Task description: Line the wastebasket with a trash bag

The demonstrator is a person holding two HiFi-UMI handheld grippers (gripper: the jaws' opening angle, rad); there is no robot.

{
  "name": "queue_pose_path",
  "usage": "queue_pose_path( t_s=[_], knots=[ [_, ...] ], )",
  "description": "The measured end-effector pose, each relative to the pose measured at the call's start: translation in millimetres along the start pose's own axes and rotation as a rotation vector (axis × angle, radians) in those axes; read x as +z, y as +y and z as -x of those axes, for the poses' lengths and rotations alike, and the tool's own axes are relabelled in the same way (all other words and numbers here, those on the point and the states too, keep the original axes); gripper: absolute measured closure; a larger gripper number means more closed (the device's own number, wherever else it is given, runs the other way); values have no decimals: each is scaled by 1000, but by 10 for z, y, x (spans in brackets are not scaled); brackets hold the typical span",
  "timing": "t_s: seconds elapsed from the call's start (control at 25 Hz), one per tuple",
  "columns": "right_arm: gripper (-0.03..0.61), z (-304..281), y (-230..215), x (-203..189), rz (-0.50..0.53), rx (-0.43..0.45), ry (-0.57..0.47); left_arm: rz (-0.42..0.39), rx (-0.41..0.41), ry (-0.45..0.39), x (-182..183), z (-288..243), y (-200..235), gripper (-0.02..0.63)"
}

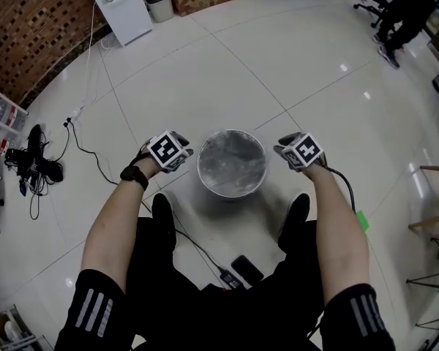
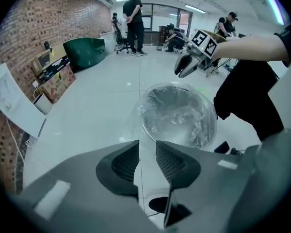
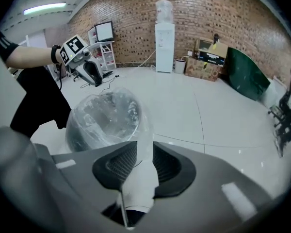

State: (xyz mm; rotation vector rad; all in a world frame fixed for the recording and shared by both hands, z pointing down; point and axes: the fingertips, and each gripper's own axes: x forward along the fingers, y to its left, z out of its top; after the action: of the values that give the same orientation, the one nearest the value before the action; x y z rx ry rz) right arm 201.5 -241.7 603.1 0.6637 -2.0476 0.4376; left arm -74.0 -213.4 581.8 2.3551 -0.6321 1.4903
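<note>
Wastebasket (image 1: 232,168) is sitting on the tiled floor (image 1: 278,72) just beyond the shoes (image 1: 162,214), with the clear trash bag (image 2: 177,115) already draping over its rim. I am flanking it with the left gripper (image 2: 147,152) and the right gripper (image 3: 144,150) to work opposite edges. Both are released, though film seems to be trailing loosely between the right jaws.

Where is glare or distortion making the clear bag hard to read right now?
Head view: bright glints dot the glossy floor, the trash bag shines grey-white, and the tile lines bow. Left gripper view: dark corners, a strong bulge, and the left tool looms soft and close. Right gripper view: bag film between the open jaws of the right tool reads as white haze.
</note>
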Motion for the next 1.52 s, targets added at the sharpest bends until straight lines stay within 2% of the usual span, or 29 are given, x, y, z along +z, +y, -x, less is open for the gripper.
queue_pose_path(
  t_s=[0.2, 0.36, 0.44, 0.52, 0.68, 0.84, 1.0, 1.08, 1.16, 1.24, 1.52],
  knots=[
    [465, 161, 405, -59, 80, 86, 28, -19, -33, 67, -331, 48, -337, 499],
    [461, 124, 758, -420, 84, 178, 139, -18, -90, 199, -738, -58, -633, 466],
    [438, 95, 892, -503, 90, 209, 160, -23, -113, 175, -721, -136, -734, 459],
    [433, 65, 1002, -528, 110, 225, 171, -37, -125, 160, -690, -191, -809, 459],
    [431, -52, 1105, -561, 148, 227, 209, -86, -116, 193, -711, -305, -886, 459],
    [433, -203, 1089, -583, 118, 227, 213, -17, -184, 286, -879, -383, -1060, 460],
    [457, -264, 1124, -624, 85, 252, 226, -78, -170, 170, -615, -534, -1028, 482],
    [505, -276, 1163, -634, 85, 268, 233, -90, -144, 175, -618, -566, -993, 512],
    [555, -275, 1204, -661, 89, 286, 249, -127, -97, 166, -587, -601, -922, 573],
    [568, -266, 1235, -698, 92, 300, 265, -139, -95, 178, -609, -626, -947, 620],
    [569, -248, 1326, -983, 112, 325, 349, -145, -165, 237, -806, -724, -1200, 620]
  ],
)
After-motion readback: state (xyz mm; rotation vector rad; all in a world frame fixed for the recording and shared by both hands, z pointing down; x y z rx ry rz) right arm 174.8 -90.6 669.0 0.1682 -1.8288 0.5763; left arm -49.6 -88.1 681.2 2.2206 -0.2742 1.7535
